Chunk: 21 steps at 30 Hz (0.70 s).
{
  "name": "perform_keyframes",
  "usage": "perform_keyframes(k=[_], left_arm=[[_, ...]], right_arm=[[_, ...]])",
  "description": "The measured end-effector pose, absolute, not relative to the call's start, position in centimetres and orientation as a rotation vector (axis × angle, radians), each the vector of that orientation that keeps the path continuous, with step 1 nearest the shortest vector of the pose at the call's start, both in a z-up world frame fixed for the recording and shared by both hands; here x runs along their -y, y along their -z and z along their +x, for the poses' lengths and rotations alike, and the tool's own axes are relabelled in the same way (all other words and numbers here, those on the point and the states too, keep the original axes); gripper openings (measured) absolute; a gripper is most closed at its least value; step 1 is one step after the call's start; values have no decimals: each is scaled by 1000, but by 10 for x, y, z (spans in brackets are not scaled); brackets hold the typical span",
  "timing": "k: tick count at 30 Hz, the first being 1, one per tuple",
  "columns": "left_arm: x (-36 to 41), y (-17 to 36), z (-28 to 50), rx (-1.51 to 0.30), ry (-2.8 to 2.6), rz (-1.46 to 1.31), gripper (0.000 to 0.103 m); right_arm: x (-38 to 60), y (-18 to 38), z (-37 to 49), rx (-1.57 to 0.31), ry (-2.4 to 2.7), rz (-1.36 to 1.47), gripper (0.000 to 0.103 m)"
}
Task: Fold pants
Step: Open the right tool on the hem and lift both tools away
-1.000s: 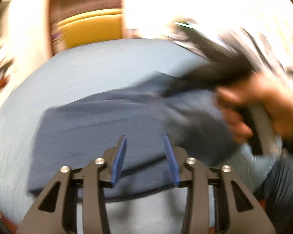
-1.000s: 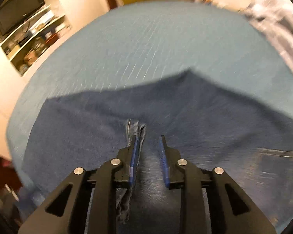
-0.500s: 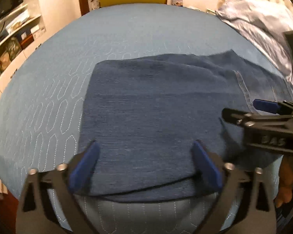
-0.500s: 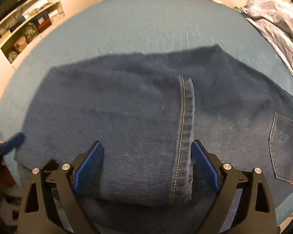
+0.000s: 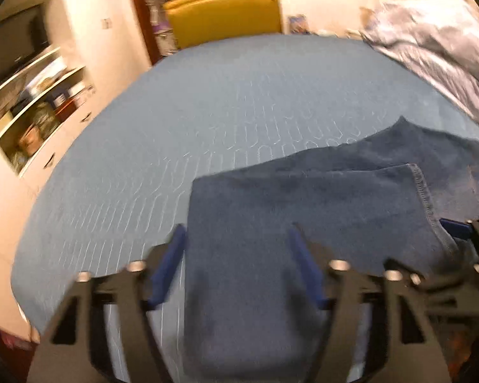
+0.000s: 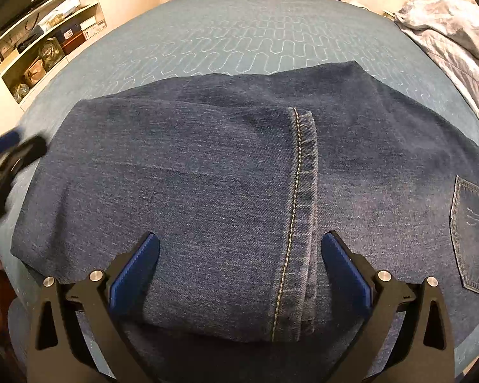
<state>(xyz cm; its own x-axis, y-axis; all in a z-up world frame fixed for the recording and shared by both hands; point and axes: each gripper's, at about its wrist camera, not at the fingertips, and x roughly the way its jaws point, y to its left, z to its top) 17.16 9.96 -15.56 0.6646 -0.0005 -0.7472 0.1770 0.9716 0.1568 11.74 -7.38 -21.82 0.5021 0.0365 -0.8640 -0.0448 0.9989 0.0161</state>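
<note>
Dark blue jeans [image 6: 226, 172] lie folded on the blue quilted bed [image 6: 246, 41], leg hem with yellow stitching [image 6: 298, 191] on top and a back pocket [image 6: 472, 236] at the right. My right gripper [image 6: 239, 271] stands open above the near edge of the folded leg, holding nothing. In the blurred left wrist view the jeans [image 5: 303, 210] fill the lower right. My left gripper [image 5: 239, 268] is open over their left fold edge, nothing between its fingers. The right gripper's blue tip [image 5: 456, 228] shows at the right edge; the left gripper [image 6: 6, 150] shows at the left of the right wrist view.
A crumpled pale blue duvet [image 6: 456, 32] lies at the bed's far right. A yellow chair back [image 5: 223, 12] stands beyond the far edge. White shelves with boxes and a TV [image 6: 44, 35] line the wall at left. Bare bedspread stretches behind the jeans.
Both grippers opened and let go of the leg, which now lies folded over the jeans. The left gripper has since swung left to the fold edge; the right has barely moved.
</note>
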Motion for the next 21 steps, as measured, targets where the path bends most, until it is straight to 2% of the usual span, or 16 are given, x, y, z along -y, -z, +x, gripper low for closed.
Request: perform_keyframes(k=[1,2,3,7,13,14,16,18,19,21], left_arm=[[-96,161,188,-874,120,230,38],[-94,166,201,-906,128,237,25],[-95,169,213,-929,143,231,21],[-112,184,259,-1029,147,151,19],[-135,177,271,-986,64,137,17],[-143,173,264,-974,81,94,18],[-158,163,244,-947,101,36,25],[-173,160,226,-929,93,-18,32],[-187,161,212,-929,88,-71,32],[-206,165,192,-935,94,-167,32]], right_arm=[[75,219,117,-1045,-48,-7,99],[75,219,116,-1047,-47,-9,99],[76,219,116,-1048,-50,-10,99],[72,216,120,-1053,-61,-10,99],[73,214,120,-1066,-72,-22,98],[73,210,120,-1074,-63,-21,96],[72,195,121,-1037,-59,-16,81],[66,177,124,-986,-93,-25,74],[63,172,127,-971,-113,-26,71],[55,169,138,-973,-152,-37,58]])
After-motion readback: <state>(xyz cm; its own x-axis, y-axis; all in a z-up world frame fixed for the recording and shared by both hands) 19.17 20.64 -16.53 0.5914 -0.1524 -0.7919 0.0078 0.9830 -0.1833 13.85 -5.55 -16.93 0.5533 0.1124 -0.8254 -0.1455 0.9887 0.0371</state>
